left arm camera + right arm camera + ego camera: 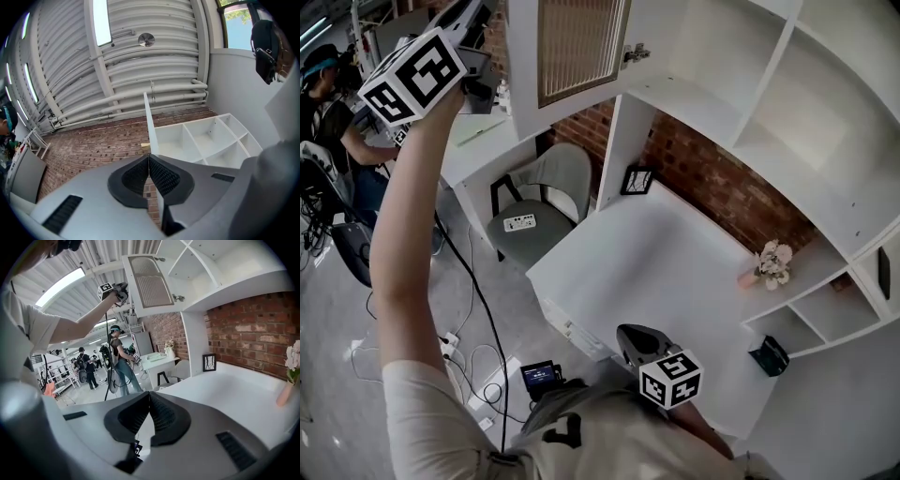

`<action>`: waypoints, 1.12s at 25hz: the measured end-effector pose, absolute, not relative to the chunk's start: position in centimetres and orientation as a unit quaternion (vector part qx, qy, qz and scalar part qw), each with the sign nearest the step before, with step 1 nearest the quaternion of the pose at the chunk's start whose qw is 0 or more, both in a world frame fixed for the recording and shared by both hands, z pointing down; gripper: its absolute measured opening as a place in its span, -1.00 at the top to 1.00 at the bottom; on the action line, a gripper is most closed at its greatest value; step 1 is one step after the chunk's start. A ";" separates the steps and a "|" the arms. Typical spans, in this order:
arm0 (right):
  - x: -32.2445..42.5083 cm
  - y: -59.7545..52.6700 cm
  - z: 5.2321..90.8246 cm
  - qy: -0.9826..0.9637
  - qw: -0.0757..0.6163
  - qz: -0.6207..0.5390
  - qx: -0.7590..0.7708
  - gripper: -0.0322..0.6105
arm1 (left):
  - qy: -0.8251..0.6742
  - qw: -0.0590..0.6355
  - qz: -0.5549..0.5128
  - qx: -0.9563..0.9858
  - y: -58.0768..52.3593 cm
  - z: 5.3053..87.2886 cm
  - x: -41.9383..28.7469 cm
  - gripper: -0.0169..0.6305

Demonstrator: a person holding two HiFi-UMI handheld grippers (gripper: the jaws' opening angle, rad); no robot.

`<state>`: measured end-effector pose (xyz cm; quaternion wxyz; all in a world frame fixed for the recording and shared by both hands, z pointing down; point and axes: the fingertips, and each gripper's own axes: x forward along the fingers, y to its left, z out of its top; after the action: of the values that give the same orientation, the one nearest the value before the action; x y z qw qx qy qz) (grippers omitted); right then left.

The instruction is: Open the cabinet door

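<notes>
The white wall cabinet [703,66] stands open above the white tabletop [656,262]. Its white door with a slatted beige panel [577,42] hangs swung well out, so the task looks all but done. The left hand-held gripper [149,158], raised at arm's length, appears pinched on the door's thin free edge to steer it. The right hand-held gripper [149,394], jaws together and empty, hangs low over the tabletop, well apart from the door.

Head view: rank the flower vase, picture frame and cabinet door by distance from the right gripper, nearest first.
1. flower vase, at the right edge of the desk
2. picture frame, at the desk's far corner
3. cabinet door, overhead, swung open at the view's top
</notes>
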<state>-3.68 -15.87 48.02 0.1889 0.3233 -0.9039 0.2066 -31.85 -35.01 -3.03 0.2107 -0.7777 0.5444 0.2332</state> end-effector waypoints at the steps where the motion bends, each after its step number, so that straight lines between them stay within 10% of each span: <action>1: -3.7 -15.9 48.0 -0.904 0.189 0.207 0.324 0.83 | 0.546 0.212 0.231 -0.777 -35.0 -3.0 -31.9 0.89; 28: -3.5 -17.7 43.2 -0.912 0.130 0.161 0.353 0.83 | 0.567 0.265 0.055 -0.778 -28.4 8.3 -26.5 0.90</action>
<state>-3.54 -17.66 43.15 0.1305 0.3535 -0.9122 0.1612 -26.53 -28.36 8.26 0.2648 -0.7777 0.5674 0.0553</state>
